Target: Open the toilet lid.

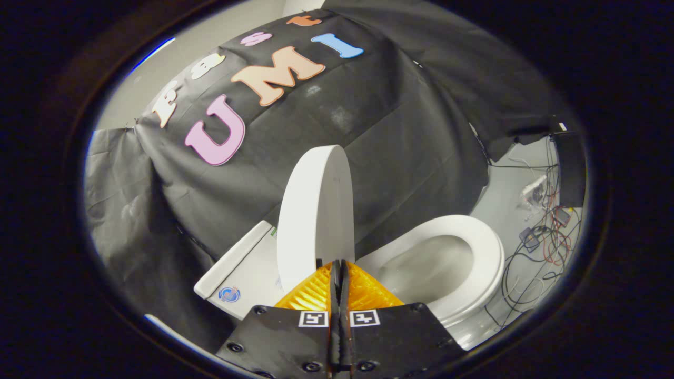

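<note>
The white toilet lid (315, 210) stands raised, nearly upright, leaning back over the tank (239, 266). To its right the white seat ring (487, 252) lies down around the open bowl (426, 271). My gripper (337, 266) is shut, its two fingers pressed together with nothing between them. The fingertips sit right at the lid's lower edge; I cannot tell whether they touch it.
Black cloth forms the booth's wall behind the toilet. Beyond the seat, a tangle of cables (539, 247) and small devices lies on the pale floor. A dark box (571, 163) stands above them.
</note>
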The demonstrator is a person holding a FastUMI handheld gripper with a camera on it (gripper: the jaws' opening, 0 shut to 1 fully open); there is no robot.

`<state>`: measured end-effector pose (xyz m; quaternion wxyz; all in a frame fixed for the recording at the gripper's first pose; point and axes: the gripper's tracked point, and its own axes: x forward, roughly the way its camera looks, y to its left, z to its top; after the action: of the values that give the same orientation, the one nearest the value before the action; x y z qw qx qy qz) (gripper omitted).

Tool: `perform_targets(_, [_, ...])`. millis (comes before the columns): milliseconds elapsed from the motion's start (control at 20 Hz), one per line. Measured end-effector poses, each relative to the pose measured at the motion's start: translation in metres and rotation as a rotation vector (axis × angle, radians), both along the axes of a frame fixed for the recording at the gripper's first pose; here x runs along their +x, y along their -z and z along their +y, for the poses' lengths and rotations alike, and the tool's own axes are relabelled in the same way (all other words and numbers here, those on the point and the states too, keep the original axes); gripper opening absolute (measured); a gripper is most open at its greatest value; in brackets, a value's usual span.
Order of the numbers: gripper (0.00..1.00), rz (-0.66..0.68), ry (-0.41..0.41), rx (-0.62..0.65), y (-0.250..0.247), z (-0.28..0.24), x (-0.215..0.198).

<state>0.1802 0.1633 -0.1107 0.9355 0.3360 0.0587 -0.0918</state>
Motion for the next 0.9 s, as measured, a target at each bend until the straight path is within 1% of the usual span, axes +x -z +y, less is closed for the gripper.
perform_targets(150, [0.01, -0.009, -0.011, -0.031, -0.008, 0.008, 0.004])
perform_targets(350, [0.01, -0.007, -0.014, -0.037, -0.015, 0.016, 0.008])
perform_targets(500, [0.01, -0.003, -0.021, -0.072, -0.021, 0.023, 0.013])
perform_targets(700, [0.01, -0.001, -0.027, -0.102, -0.033, 0.041, 0.021])
perform_targets(900, [0.01, 0.012, -0.009, -0.13, -0.04, 0.051, 0.025])
